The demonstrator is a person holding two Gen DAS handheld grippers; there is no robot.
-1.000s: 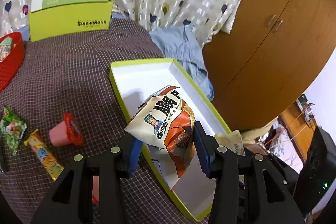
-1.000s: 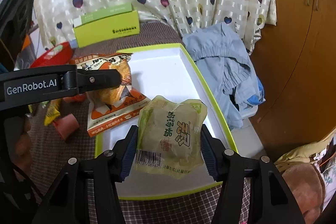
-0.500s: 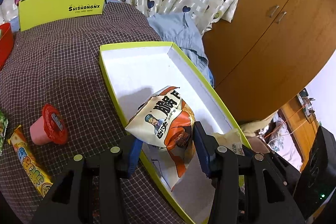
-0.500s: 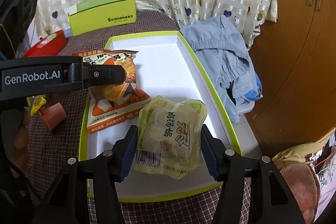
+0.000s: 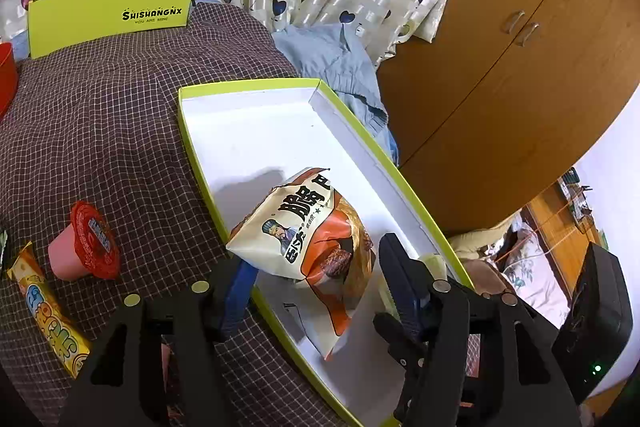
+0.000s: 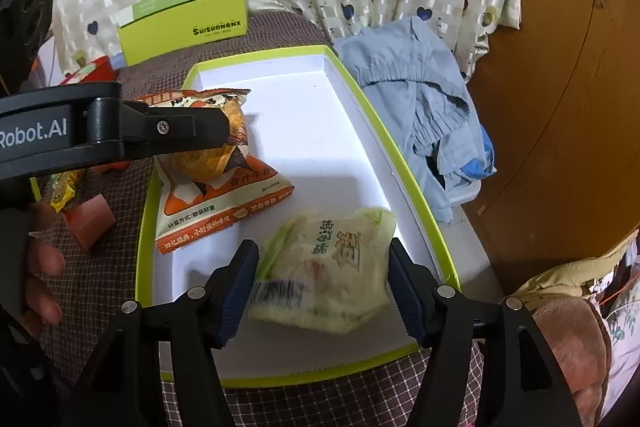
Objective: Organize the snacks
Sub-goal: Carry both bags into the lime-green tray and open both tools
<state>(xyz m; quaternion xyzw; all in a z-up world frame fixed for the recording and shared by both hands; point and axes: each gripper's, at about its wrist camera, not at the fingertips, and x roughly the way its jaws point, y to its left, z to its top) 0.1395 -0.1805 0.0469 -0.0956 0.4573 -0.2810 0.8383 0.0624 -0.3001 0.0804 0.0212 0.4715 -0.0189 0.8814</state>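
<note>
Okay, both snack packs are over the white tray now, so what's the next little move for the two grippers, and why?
Probably lift both grippers straight up and clear. The left gripper has its jaws opening around the orange snack pack, and the right gripper is opening around the pale green snack pack. Both packs already sit inside the green-rimmed tray, with gaps at the pads.

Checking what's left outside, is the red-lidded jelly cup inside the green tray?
No, the jelly cup lies on the checkered cloth beside the green tray.
</note>
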